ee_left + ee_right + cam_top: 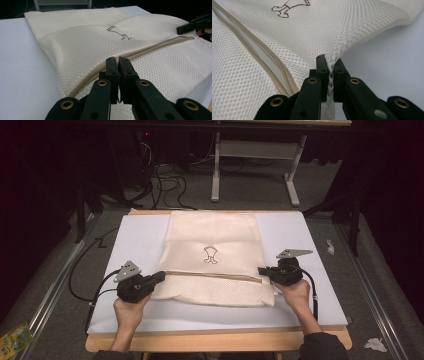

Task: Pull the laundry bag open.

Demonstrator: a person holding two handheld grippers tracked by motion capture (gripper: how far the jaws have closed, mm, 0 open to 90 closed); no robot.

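A cream mesh bag (212, 240) (87, 45) (337, 22) with a small dark logo (210, 255) lies flat on a white mat (135, 240). A tan zipper (215, 274) (155, 46) (274, 67) runs across its width, and its two sides stand apart. My left gripper (161, 276) (117, 61) is shut, its tips right at the zipper's left end; whether anything is pinched there is hidden. My right gripper (261, 270) (330, 62) is shut on the mesh at the bag's right edge, beside the zipper's right end, and the cloth bunches between its jaws. The left gripper view also shows the right gripper (186, 28).
The mat covers a wooden table (215, 340). Beyond the far edge are floor cables (165, 182) and a grey desk frame (255, 150). A green packet (15, 337) and crumpled paper (375, 344) lie on the floor at the sides.
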